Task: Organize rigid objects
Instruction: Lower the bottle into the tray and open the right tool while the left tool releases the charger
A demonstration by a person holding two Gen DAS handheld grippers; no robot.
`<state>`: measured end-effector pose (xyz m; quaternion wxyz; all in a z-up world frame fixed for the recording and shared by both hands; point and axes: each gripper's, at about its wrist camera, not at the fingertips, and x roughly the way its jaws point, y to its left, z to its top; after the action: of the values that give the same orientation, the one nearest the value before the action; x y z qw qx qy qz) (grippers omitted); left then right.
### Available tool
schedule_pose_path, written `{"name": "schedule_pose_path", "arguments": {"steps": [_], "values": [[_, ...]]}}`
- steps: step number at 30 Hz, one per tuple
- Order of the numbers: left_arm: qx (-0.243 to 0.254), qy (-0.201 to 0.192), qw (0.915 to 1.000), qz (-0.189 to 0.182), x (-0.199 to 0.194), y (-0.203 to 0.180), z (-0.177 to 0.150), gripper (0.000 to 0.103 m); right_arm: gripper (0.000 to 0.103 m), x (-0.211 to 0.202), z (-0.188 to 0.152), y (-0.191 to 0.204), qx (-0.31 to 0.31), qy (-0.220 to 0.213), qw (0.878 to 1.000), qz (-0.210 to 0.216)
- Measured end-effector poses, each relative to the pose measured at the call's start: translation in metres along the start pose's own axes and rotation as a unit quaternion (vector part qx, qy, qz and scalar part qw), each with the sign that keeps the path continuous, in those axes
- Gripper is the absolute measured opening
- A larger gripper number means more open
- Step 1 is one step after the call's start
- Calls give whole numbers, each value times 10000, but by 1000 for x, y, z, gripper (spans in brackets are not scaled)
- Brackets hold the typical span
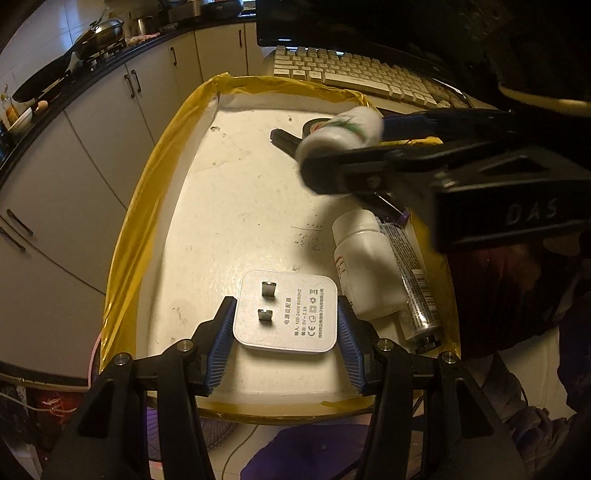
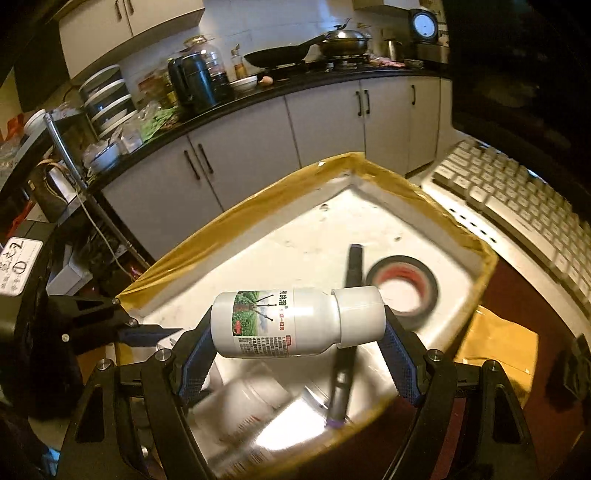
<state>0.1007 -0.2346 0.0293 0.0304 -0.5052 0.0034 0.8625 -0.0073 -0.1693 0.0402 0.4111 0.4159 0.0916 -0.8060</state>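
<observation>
My left gripper (image 1: 286, 326) is shut on a white power adapter (image 1: 286, 312), prongs up, held over the near end of a white tray (image 1: 221, 206) edged in yellow tape. My right gripper (image 2: 297, 338) is shut on a white bottle with a green picture label (image 2: 291, 323), gripped end to end and lying sideways above the tray (image 2: 306, 236). The left wrist view shows that bottle (image 1: 341, 134) and the right gripper (image 1: 345, 147) over the tray's far right. In the tray lie another white bottle (image 1: 365, 266), a metallic tube (image 1: 417, 288), a black marker (image 2: 349, 332) and a roll of black tape (image 2: 402, 288).
A white keyboard (image 2: 517, 210) lies just beyond the tray, with a dark monitor (image 1: 332, 22) behind it. Kitchen cabinets (image 2: 258, 144) and a counter with pans (image 2: 295, 53) run along the far side. A brown envelope (image 2: 495, 339) lies beside the tray.
</observation>
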Motion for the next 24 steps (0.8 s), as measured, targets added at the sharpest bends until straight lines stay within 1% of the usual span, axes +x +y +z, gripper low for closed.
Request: {"name": "schedule_pose_path", "arguments": {"steps": [8, 10, 14, 17, 24], "values": [[-44, 2, 10000, -26, 0, 1, 1, 51, 77, 26, 0, 3, -33, 256, 9996, 59], [-39, 16, 10000, -20, 0, 1, 1, 51, 77, 27, -1, 6, -158, 217, 9996, -72], [61, 65, 9999, 113, 2, -2, 1, 51, 77, 30, -1, 10, -368, 221, 9987, -265], [25, 55, 9999, 82, 2, -1, 1, 51, 77, 32, -3, 13, -559, 200, 9973, -431], [28, 94, 9999, 127, 3, -2, 2, 51, 77, 32, -5, 15, -642, 160, 9965, -517]]}}
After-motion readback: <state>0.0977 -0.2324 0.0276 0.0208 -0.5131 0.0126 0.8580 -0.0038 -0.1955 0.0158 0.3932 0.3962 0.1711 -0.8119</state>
